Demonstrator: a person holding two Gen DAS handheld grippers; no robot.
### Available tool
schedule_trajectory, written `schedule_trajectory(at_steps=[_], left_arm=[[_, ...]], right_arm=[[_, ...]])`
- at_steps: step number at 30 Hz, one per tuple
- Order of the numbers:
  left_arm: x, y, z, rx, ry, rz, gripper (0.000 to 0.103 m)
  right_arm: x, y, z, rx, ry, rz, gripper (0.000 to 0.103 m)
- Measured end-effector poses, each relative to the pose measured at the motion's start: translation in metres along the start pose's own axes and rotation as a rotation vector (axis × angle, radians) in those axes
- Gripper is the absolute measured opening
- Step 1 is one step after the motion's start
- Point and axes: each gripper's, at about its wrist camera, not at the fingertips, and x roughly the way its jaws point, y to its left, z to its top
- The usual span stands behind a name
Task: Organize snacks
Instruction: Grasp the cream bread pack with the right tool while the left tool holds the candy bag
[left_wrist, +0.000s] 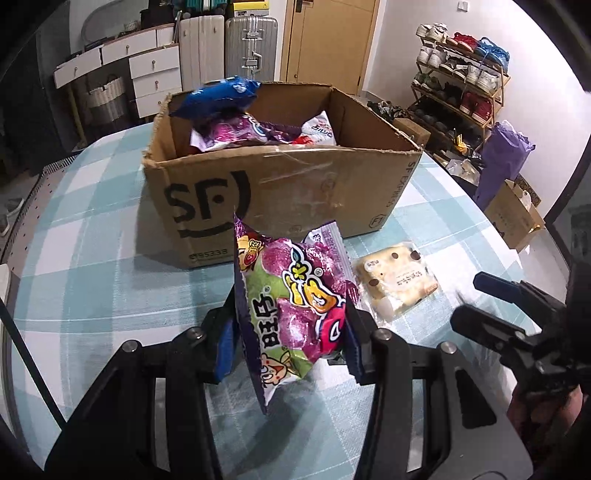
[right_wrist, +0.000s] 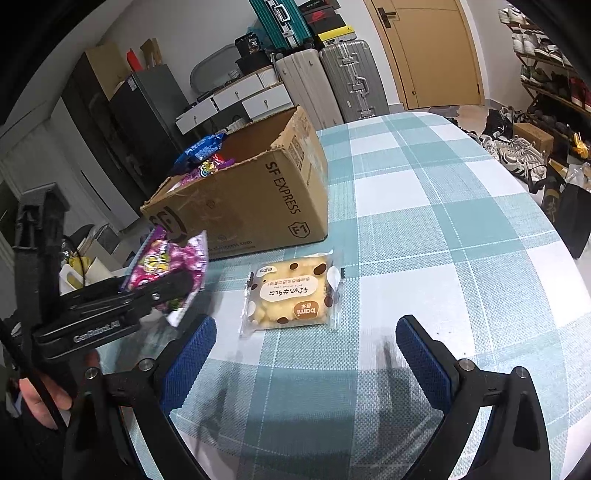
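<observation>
My left gripper (left_wrist: 290, 332) is shut on a purple and green snack bag (left_wrist: 295, 299) and holds it above the table in front of the cardboard box (left_wrist: 280, 192). The box holds a blue bag (left_wrist: 221, 94) and several other snack packs. A yellow cake pack (left_wrist: 395, 282) lies flat on the table right of the held bag. My right gripper (right_wrist: 306, 347) is open and empty, just short of the cake pack (right_wrist: 291, 291). The left gripper with its bag (right_wrist: 170, 266) shows at the left of the right wrist view, near the box (right_wrist: 243, 199).
The table has a teal checked cloth (right_wrist: 424, 221). Behind it are suitcases (left_wrist: 251, 48), white drawers (left_wrist: 155, 74) and a door. A shoe rack (left_wrist: 461, 81) and a small carton (left_wrist: 513, 218) stand on the floor at the right.
</observation>
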Motion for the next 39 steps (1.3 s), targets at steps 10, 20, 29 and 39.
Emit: schedule_trajectory(at_steps=[10, 20, 29, 39], left_arm=[[-0.036, -0.008, -0.02, -0.025, -0.008, 0.02, 0.044], [-0.053, 0.005, -0.028, -0.051, -0.014, 0.035, 0.044], [-0.062, 0.023, -0.044, -0.083, -0.025, 0.058, 0.045], [-0.079, 0.037, -0.052, -0.121, -0.041, 0.081, 0.045]], right_arm=[[0.026, 0.006, 0.008, -0.037, 0.035, -0.036, 0.1], [0.052, 0.022, 0.019, -0.108, 0.082, -0.1, 0.1], [0.079, 0.038, 0.026, -0.171, 0.127, -0.178, 0.096], [0.087, 0.063, 0.022, -0.29, 0.138, -0.227, 0.07]])
